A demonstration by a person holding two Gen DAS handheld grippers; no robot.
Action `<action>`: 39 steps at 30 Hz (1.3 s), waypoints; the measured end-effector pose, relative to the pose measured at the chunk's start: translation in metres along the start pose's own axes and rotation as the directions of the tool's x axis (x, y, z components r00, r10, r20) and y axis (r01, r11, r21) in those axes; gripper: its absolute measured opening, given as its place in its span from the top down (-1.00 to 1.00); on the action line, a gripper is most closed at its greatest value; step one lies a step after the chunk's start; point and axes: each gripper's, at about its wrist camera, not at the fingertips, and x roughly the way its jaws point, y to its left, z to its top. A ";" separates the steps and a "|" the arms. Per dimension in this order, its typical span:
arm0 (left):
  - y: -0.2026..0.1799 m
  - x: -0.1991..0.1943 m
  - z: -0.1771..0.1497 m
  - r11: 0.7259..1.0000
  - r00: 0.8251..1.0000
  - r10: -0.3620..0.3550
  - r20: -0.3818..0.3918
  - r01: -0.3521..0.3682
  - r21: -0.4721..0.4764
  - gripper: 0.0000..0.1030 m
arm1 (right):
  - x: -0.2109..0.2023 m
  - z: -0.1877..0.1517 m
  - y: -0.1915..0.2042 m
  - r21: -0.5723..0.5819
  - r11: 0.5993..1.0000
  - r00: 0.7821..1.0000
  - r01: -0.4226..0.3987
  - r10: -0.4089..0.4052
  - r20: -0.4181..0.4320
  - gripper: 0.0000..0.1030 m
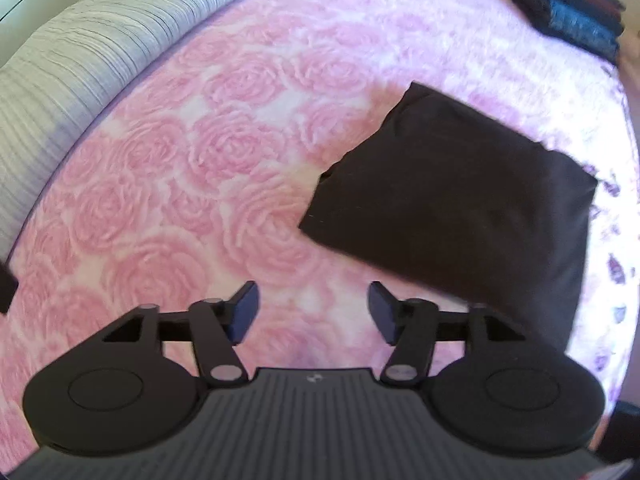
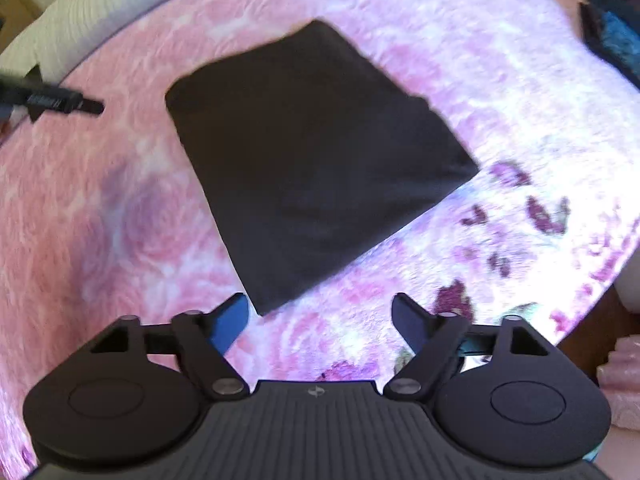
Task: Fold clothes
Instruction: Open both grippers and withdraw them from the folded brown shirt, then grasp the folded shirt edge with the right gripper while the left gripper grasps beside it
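Both claws, left claw point(image 1: 313, 312) and right claw point(image 2: 320, 320), hang spread wide, pinching nothing. Folded black garment point(image 2: 316, 160) lies flat just ahead of them on the pink rose blanket point(image 1: 192, 168). No readable writing anywhere.

Black folded garment point(image 2: 316, 160); pink rose-patterned blanket point(image 1: 200, 152); grey striped pillow point(image 1: 80, 52)

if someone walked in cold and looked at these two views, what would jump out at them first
The dark folded garment lies flat in the middle of a pink rose-patterned blanket, a sharp dark shape on a bright ground. Both the left gripper and the right gripper hang over it with jaws open and nothing between them. A stack of dark folded clothes sits at the bed's far right corner.
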 end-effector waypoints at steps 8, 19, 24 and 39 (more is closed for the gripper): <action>-0.019 -0.044 -0.035 0.995 0.998 -0.029 0.057 0.024 0.097 -0.85 | -0.039 -0.009 0.030 -0.040 0.997 0.996 0.063 -0.060 0.059 -0.68; -0.033 -0.033 -0.072 0.883 0.994 0.006 0.108 -0.056 0.466 -0.97 | -0.037 -0.035 0.064 -0.066 0.995 0.994 0.081 -0.077 0.072 -0.70; -0.067 0.010 -0.093 0.599 0.982 -0.024 0.189 -0.137 0.789 -0.96 | -0.003 -0.050 0.109 -0.332 0.928 0.977 0.173 -0.119 0.175 -0.59; -0.103 0.115 -0.078 0.288 0.937 -0.193 0.292 -0.231 0.929 -0.95 | 0.153 -0.027 0.134 -0.471 0.765 0.885 0.439 -0.278 0.374 -0.12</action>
